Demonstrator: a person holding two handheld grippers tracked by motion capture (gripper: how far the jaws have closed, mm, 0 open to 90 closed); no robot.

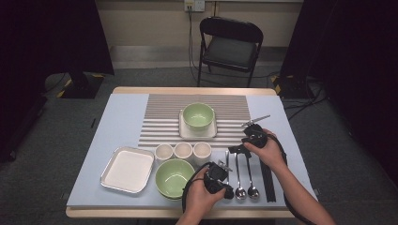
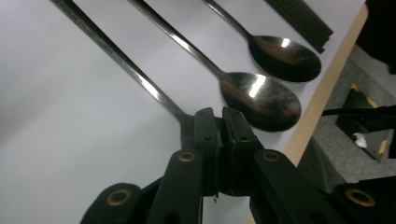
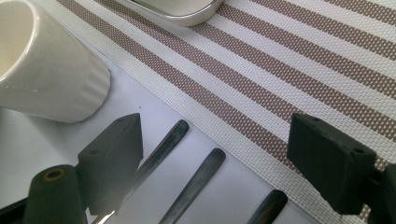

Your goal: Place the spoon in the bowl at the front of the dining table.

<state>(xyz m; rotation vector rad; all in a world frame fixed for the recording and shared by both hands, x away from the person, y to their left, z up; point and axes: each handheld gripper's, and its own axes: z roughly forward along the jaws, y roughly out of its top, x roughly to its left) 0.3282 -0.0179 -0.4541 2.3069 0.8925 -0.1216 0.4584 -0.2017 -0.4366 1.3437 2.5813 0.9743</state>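
Left tool (image 2: 218,122) clamped on leftmost spoon (image 2: 116,58), bowl toward person, right tool (image 3: 215,154) wide open

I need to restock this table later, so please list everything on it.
Bowls: two, green, one on a white plate on the mat, one at the near edge.
Plates: two, white, one under the far bowl, one near left.
Cups: three, white, in a row before the mat.
Mat: one, striped, far centre.
Spoons: three, steel, near right.
Chopsticks: black, right of the spoons.
Left tool: shut on the leftmost spoon.
Right tool: open over the spoon handles.
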